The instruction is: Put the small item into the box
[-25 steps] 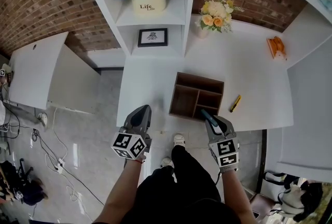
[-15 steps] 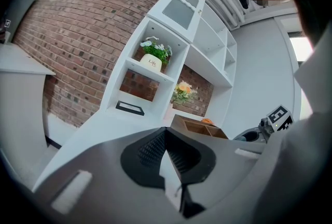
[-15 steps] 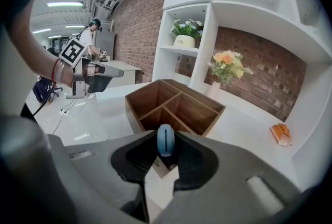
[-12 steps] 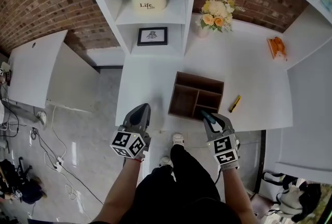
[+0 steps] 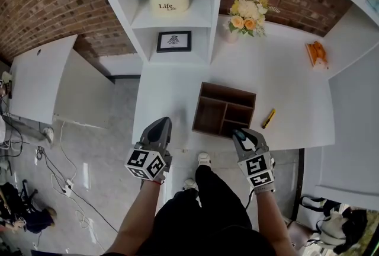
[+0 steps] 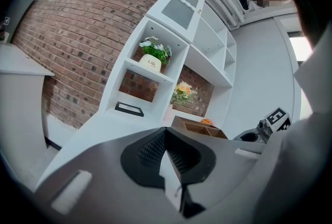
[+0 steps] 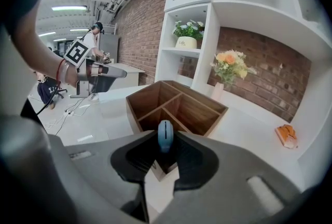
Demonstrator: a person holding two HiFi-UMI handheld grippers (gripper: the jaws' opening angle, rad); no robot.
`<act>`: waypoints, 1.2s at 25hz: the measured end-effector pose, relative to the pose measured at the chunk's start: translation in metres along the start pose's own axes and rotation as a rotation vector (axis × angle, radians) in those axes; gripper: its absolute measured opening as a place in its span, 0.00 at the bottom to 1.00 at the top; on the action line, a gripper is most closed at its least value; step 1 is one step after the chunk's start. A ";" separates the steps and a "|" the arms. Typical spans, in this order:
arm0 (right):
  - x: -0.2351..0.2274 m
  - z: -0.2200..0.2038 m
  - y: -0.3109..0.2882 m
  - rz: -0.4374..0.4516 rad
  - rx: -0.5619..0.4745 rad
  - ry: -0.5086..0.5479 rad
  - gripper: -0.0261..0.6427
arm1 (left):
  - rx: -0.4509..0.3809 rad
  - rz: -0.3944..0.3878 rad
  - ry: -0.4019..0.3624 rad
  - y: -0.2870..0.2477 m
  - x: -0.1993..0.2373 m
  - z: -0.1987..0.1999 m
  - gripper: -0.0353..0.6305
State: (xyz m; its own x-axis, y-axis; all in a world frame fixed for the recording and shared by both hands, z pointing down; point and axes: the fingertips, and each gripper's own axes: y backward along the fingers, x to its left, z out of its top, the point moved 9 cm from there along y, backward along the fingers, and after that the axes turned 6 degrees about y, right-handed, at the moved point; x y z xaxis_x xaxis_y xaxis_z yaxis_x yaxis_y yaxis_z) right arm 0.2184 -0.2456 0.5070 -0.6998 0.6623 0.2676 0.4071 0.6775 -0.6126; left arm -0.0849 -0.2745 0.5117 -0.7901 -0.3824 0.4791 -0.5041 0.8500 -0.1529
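A dark wooden box (image 5: 228, 90) with several compartments stands on the white table, its near corner facing me. My right gripper (image 5: 238, 134) hovers over that near corner with a small blue item (image 7: 165, 135) upright between its fingertips. Its jaws are opening, and the pads still touch the item. From the right gripper view, the box (image 7: 155, 92) lies just beyond the tips of that gripper (image 7: 165, 141). My left gripper (image 5: 161, 125) is shut and empty at the table's front edge, left of the box. In the left gripper view its jaws (image 6: 165, 137) meet at the tip.
A yellow pen-like object (image 5: 269, 118) lies right of the box. An orange object (image 5: 316, 53) sits far right. A vase of flowers (image 5: 246, 18) stands at the back. A white shelf unit holds a picture frame (image 5: 174, 42) and a flower pot (image 5: 169, 0).
My right gripper has shifted slightly toward me and tipped a little over the box's near corner. The left gripper has barely moved.
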 end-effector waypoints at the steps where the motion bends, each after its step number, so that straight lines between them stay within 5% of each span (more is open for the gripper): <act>1: 0.000 0.000 0.000 -0.001 -0.006 -0.001 0.16 | 0.001 0.001 0.001 0.000 0.000 0.000 0.06; 17: 0.001 -0.001 0.004 -0.009 -0.054 -0.045 0.19 | 0.000 0.001 0.008 0.003 0.002 0.000 0.06; 30: -0.006 -0.011 0.017 -0.018 -0.184 -0.275 0.19 | -0.002 -0.028 -0.001 0.005 -0.004 0.002 0.06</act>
State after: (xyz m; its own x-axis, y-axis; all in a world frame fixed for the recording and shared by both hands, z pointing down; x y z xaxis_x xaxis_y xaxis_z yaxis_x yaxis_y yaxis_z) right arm 0.2362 -0.2346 0.5030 -0.8299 0.5556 0.0510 0.4750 0.7515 -0.4578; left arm -0.0848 -0.2687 0.5074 -0.7761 -0.4063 0.4824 -0.5252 0.8397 -0.1378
